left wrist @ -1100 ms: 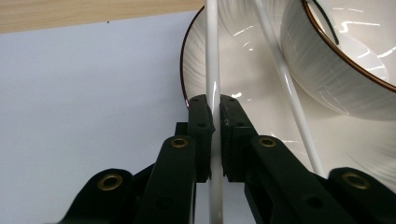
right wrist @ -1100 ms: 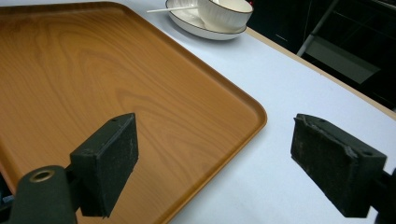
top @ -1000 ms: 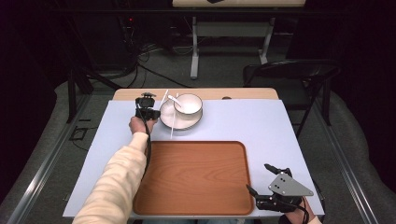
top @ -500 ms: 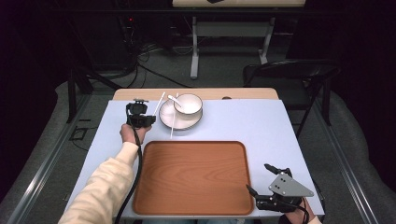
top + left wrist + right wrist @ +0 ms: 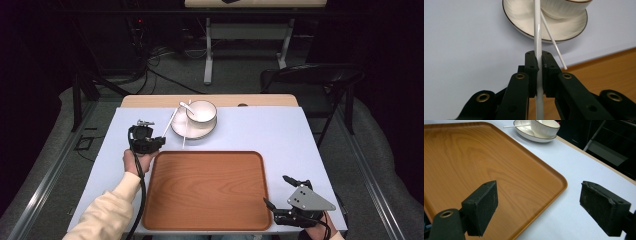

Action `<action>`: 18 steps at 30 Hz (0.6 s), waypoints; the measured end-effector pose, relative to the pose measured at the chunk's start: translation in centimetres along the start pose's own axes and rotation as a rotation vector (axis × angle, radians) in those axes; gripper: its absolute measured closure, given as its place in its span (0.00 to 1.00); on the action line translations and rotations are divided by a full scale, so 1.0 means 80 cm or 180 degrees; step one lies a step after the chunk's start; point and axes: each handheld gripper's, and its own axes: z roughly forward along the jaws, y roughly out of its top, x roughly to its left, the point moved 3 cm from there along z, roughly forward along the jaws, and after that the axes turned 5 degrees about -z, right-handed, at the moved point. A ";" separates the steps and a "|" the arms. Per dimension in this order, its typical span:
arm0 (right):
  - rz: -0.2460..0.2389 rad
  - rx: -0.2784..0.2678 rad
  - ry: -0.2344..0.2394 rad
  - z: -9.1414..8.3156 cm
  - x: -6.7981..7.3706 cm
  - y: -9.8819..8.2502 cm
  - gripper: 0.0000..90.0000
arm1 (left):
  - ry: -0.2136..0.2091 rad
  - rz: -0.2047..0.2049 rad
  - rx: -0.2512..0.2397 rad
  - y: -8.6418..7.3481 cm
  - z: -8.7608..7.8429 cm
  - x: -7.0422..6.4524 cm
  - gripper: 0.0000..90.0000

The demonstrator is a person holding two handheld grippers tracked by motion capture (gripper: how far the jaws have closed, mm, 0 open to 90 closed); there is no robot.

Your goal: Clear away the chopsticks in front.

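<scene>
In the high view, the left gripper (image 5: 150,141) is hovering over the table (image 5: 100,150) just off the far left corner of the wooden tray (image 5: 207,192), clamping one white chopstick (image 5: 167,125) that is slanting up toward the plate (image 5: 192,131). A second chopstick (image 5: 182,137) is lying across the plate's near edge beside the bowl (image 5: 202,112), which is holding a spoon (image 5: 186,105). The right gripper (image 5: 280,192) is resting at the table's near right corner, jaws spread wide.

In the left gripper view, the pads are pinching the white chopstick (image 5: 537,37), with the second chopstick (image 5: 552,41) leaning off the plate (image 5: 524,17).

In the right gripper view, the right gripper (image 5: 546,205) is gaping wide with nothing between its pads, over the tray (image 5: 474,162) edge.
</scene>
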 end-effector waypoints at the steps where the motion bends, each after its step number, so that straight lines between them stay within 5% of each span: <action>1: 0.0002 -0.0002 -0.0001 0.000 0.000 0.000 0.16 | 0.0000 0.0000 0.0000 0.000 0.000 0.000 0.94; 7: 0.0001 -0.0004 0.0002 0.001 0.000 0.000 0.16 | -0.0062 0.0004 -0.0006 -0.033 -0.016 -0.013 0.94; 18: 0.0002 -0.0014 0.0005 0.000 0.000 0.000 0.16 | -0.0132 -0.0243 0.0126 -0.102 -0.026 -0.025 0.94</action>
